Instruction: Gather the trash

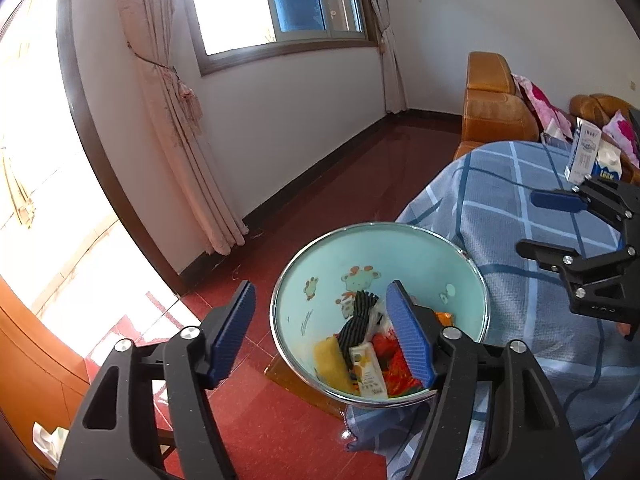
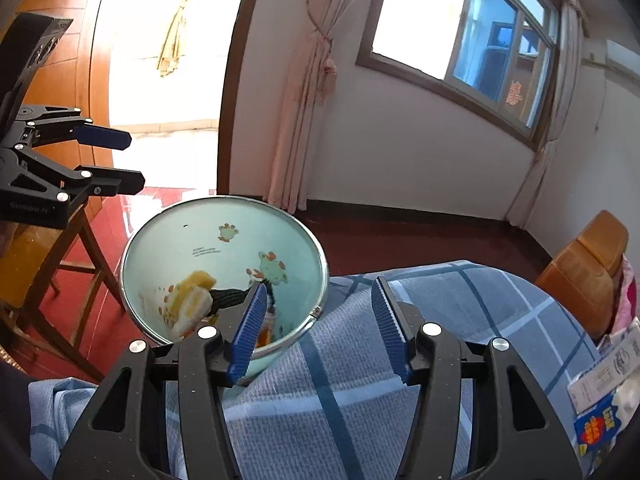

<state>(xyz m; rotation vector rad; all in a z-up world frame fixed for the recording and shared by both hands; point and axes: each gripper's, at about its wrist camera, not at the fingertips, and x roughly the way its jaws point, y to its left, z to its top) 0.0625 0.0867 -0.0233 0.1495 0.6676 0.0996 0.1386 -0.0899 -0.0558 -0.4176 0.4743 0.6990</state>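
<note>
Open left tongs [image 1: 320,332] above trash bin [image 1: 296,320]

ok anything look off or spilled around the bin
Nothing spilled. The bin stands upright beside the blue checked cloth, trash inside it. Two cartons remain on the cloth, not yet collected. Both tools, left and right, are open and empty.

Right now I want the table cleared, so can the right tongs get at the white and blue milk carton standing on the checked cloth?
Probably yes: the right tongs are open and empty, and the white and blue milk carton stands unobstructed on the blue checked cloth.
</note>
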